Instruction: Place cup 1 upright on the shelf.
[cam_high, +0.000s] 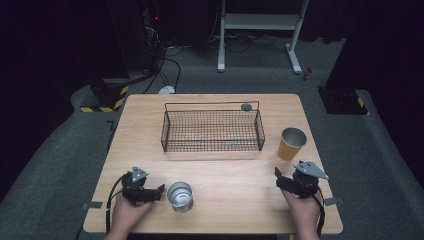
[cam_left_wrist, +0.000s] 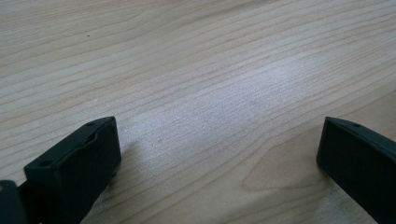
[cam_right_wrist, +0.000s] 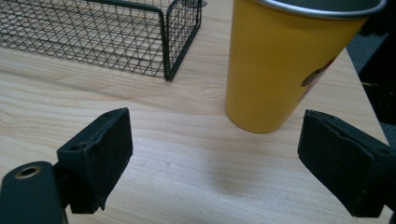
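The yellow cup (cam_right_wrist: 280, 65) stood upright just ahead of the right gripper (cam_right_wrist: 215, 158), whose jaws gaped wide, holding nothing.

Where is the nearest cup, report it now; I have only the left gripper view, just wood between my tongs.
Observer: A silver cup stands upright beside the left tongs, just to their right in the high view.
Operator: Give me the other hand.
Observer: The right tongs are open, facing a yellow cup without touching it.
Operator: Name what lies beyond.
Observer: A black wire basket sits farther back, centred, with nothing visible inside.
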